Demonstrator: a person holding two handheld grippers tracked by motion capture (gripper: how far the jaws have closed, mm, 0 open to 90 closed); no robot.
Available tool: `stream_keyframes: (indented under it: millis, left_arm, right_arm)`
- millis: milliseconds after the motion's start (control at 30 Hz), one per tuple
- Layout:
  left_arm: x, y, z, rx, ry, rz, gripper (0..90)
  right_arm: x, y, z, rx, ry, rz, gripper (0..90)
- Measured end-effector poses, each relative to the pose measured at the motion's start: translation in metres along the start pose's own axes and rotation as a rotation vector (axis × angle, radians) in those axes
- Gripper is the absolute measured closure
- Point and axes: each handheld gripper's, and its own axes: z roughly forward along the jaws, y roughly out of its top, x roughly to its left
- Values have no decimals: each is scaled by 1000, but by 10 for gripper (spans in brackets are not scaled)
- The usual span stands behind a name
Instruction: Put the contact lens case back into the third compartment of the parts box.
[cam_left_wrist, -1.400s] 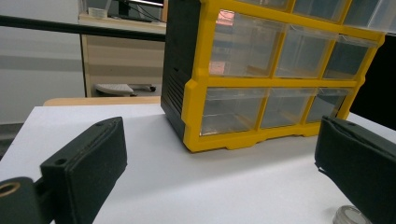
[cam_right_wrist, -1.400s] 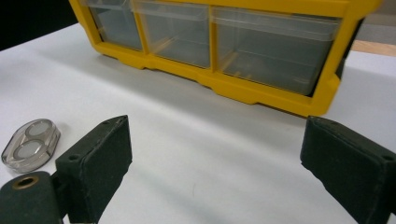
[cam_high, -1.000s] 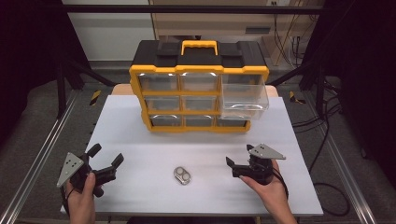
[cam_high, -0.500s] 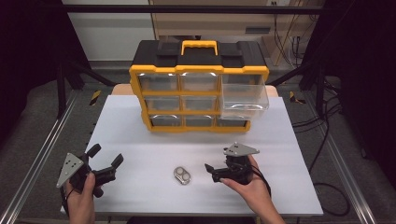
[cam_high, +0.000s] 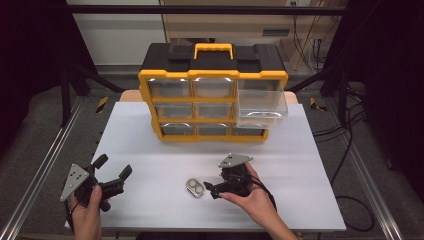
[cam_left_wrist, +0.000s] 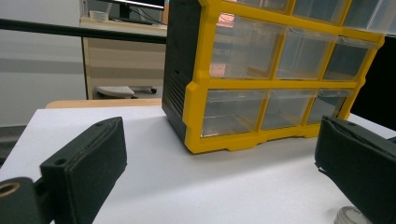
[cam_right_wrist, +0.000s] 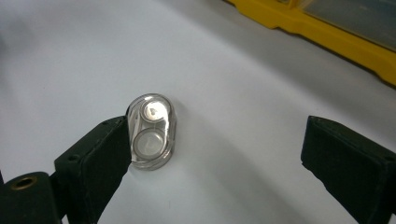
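— Where did the small clear case (cam_high: 195, 188) lie?
— Flat on the white tabletop (cam_high: 310, 150), in front of the yellow drawer cabinet (cam_high: 212, 92), whose top right drawer (cam_high: 261, 102) stood pulled out.
— And the right gripper (cam_high: 214, 188)?
— Just beside the case, jaws spread wide; in the right gripper view one jaw sat right against the case's edge.
— The left gripper (cam_high: 113, 168)?
— Near the tabletop's front left corner, well apart from the case, jaws likewise parted and holding nothing.
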Motion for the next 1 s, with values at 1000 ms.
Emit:
stream_keyframes:
  millis: [1000]
  left_arm:
    - [0, 0, 1, -3, -8, -2, 20]
  right_arm:
    - [28, 6, 37, 142, 97, -40, 84]
